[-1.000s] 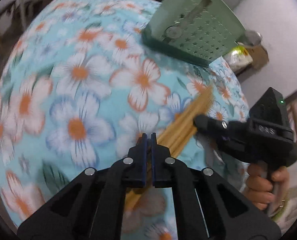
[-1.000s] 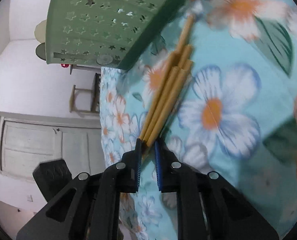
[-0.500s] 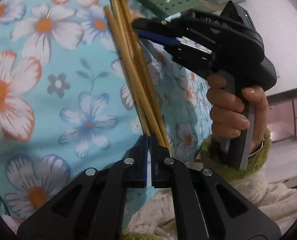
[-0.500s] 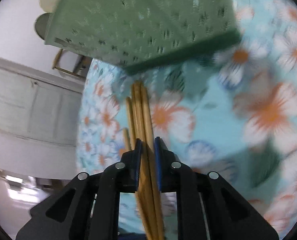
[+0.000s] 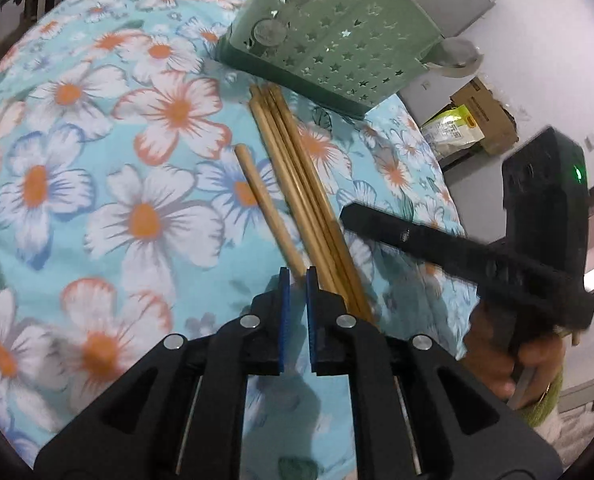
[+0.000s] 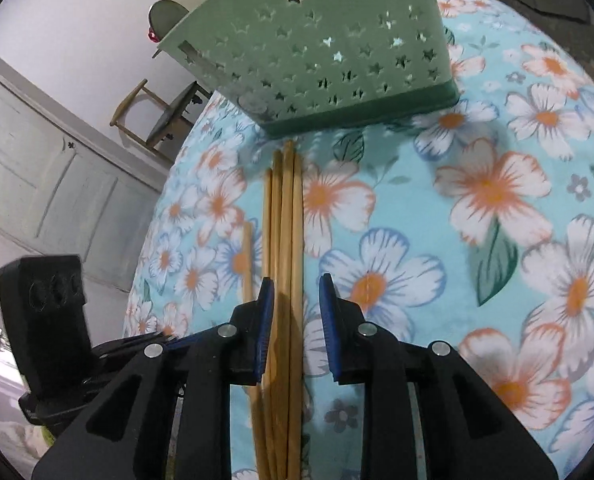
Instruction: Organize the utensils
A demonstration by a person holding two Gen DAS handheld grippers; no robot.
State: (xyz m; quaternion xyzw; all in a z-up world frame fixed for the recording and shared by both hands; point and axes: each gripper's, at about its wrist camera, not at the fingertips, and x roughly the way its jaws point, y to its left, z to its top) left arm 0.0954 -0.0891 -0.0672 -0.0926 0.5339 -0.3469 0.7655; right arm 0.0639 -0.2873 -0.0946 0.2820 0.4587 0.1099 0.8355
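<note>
Since a moment ago, the chopsticks have been let down flat on the flowery cloth, and one stick has rolled a little apart from the bunch. Both grippers are being opened. The right gripper is seen with its jaws apart around the bunch, pads not pressing. The left gripper is open only a crack, with the loose stick's end in the gap. The green basket stands just past the stick tips.
</note>
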